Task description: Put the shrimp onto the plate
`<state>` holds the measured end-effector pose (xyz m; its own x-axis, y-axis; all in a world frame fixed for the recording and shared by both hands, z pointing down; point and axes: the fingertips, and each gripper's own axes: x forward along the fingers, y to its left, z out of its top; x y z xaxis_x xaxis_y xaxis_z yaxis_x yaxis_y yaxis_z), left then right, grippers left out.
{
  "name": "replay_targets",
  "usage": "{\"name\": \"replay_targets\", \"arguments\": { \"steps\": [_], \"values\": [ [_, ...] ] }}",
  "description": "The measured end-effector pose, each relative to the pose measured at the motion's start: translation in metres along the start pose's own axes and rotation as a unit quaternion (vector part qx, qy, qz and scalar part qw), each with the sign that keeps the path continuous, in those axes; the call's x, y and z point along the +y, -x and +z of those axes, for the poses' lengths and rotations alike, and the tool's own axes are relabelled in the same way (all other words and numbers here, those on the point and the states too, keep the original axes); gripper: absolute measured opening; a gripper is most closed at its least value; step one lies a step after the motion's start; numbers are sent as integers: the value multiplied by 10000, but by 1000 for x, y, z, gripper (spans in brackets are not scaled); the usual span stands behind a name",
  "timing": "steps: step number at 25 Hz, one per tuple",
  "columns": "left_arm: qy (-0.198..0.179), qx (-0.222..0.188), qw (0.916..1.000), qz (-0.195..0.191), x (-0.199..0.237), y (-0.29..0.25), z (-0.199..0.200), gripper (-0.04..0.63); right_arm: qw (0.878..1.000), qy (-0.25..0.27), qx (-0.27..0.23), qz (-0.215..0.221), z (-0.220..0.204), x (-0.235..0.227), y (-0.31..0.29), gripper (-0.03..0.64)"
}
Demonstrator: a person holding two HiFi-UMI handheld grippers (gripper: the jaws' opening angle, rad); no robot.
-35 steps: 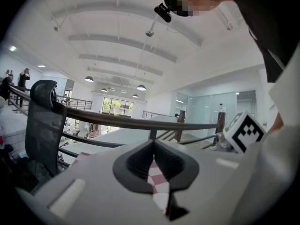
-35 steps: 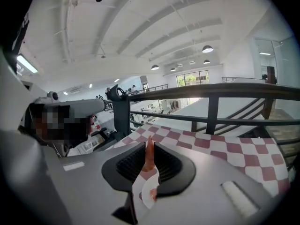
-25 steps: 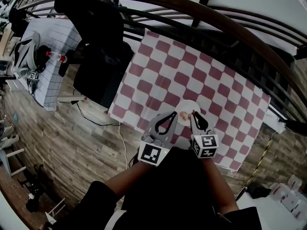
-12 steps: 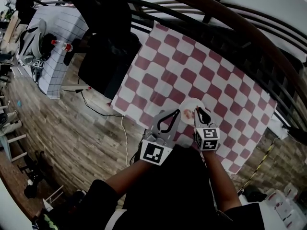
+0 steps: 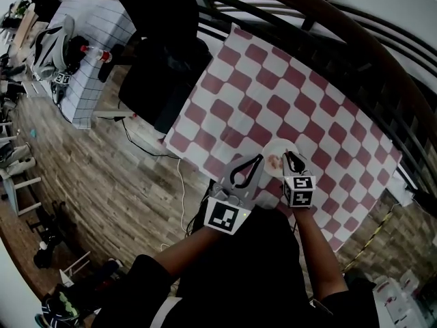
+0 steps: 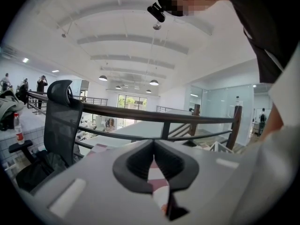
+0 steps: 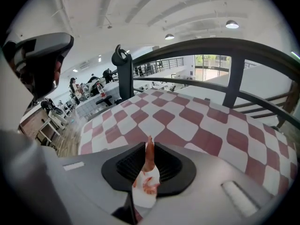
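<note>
**Right gripper** (image 7: 149, 146): jaws pinch a shrimp (image 7: 149, 159), held upright over the plate (image 7: 144, 199).

**Second shrimp** (image 7: 149, 186): lies on the plate.

**Left gripper** (image 6: 153, 143): jaws pressed together, nothing between them, just beside the plate's rim.

**Plate:** rests on the checked cloth (image 5: 259, 94), near the table's front edge.

**Risks:**
- The pinch looks slight, so the shrimp may slip out early.
- A release from this height may let it bounce onto the cloth.
- The left gripper may nudge the plate.
</note>
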<state>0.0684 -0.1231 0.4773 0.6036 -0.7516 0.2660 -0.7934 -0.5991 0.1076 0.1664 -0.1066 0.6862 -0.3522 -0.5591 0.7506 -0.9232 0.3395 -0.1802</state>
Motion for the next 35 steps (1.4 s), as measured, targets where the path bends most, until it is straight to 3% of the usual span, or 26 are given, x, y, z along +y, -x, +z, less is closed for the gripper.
{"name": "replay_targets", "arguments": {
  "steps": [14,35],
  "values": [
    [-106,139,9998,86,5,2,-9,6,9992,83,364,-159,-23,-10,-28,58],
    [161,300,9989,309,8,1,-20,6,9970,245,737,36,-45,-11,-60,58]
  ]
}}
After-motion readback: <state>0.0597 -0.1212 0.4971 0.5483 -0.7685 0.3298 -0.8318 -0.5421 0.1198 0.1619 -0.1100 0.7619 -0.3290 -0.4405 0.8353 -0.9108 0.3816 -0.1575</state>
